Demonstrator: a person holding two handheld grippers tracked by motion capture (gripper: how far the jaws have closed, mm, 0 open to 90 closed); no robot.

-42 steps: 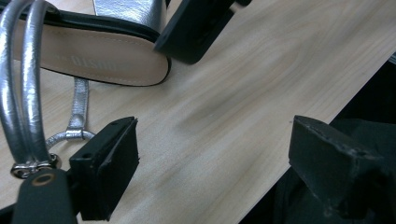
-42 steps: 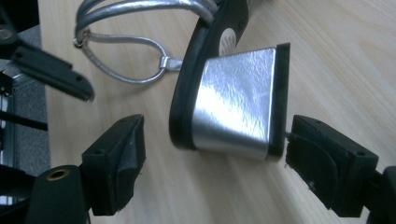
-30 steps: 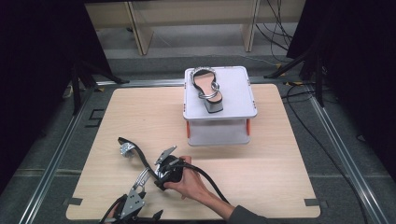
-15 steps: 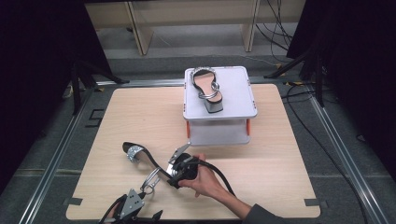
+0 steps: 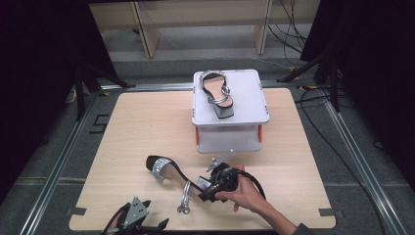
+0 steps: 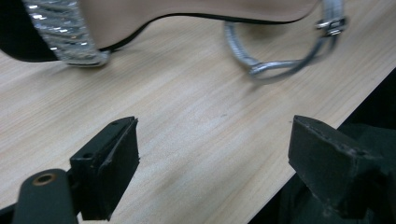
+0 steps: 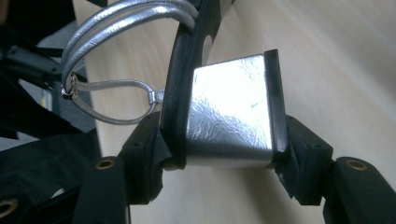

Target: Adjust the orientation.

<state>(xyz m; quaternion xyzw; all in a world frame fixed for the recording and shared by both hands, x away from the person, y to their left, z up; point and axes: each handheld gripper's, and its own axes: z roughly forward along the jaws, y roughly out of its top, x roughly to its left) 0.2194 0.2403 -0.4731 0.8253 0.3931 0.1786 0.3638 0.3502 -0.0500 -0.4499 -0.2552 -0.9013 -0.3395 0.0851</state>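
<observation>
No brand, label or lettering could be read on either shoe or on the box.

Your right gripper (image 5: 208, 188) was clamped on the silver block heel (image 7: 231, 114) of the heeled sandal (image 5: 169, 172), one pad on the sole side and one on the heel tip. The jaws had just been closing, with that heel between them. The sandal lay across the near middle of the wooden table (image 5: 147, 122), its glittery toe strap (image 5: 159, 169) pointing toward 10 o'clock and its silver ankle strap (image 5: 185, 198) hanging toward 6 o'clock, the buckle near the table edge.

Your left gripper (image 5: 139, 218) sat at 7 o'clock by the near table edge, jaws spread wide with nothing between them; in the left gripper view the toe strap and ankle strap lay just ahead on the wood.

At 12 o'clock from the held sandal stood a grey lidded box (image 5: 230, 105) with orange latches, near your right hand (image 5: 244, 193). On its lid rested the matching second sandal (image 5: 218, 93), heel toward you. Cables (image 5: 313, 112) trailed at 2 o'clock, off the table.
</observation>
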